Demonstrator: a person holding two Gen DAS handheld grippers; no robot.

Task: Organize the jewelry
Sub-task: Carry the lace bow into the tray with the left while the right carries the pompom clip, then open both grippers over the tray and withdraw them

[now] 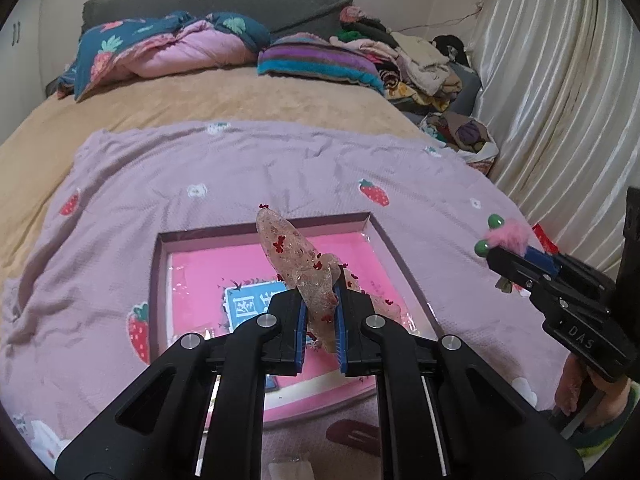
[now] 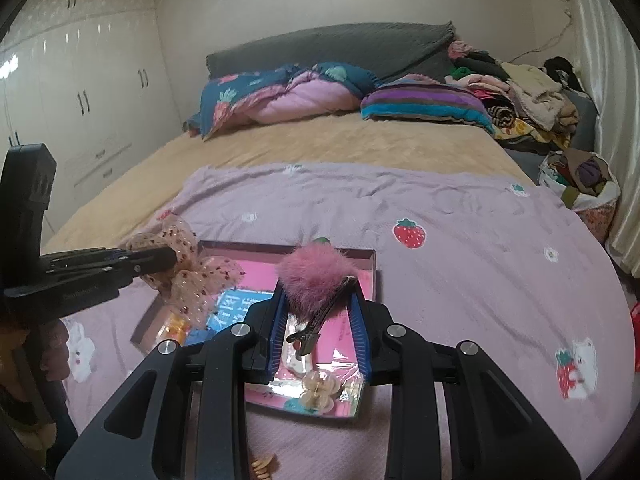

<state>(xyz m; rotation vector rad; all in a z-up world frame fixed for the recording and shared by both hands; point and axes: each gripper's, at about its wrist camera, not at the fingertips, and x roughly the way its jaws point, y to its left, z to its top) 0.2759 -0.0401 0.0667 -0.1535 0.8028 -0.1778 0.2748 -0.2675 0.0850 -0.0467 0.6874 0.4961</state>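
Note:
My left gripper (image 1: 320,320) is shut on a sheer beige bow hair clip with red dots (image 1: 298,264), held above the open pink-lined box (image 1: 264,230). The bow also shows in the right wrist view (image 2: 188,276) in the left gripper (image 2: 174,258). My right gripper (image 2: 318,320) is shut on a pink pom-pom hair clip (image 2: 316,280), held over the box (image 2: 370,254). It shows in the left wrist view (image 1: 504,254) with the pom-pom (image 1: 506,236) and green beads. A cream flower clip (image 2: 318,390) lies in the box.
The box sits on a lilac strawberry blanket (image 1: 240,168) on a tan bed. A dark red clip (image 1: 352,432) lies on the blanket near me. Pillows (image 1: 168,46) and piled clothes (image 1: 420,64) are at the far end. Curtains (image 1: 560,80) hang at the right.

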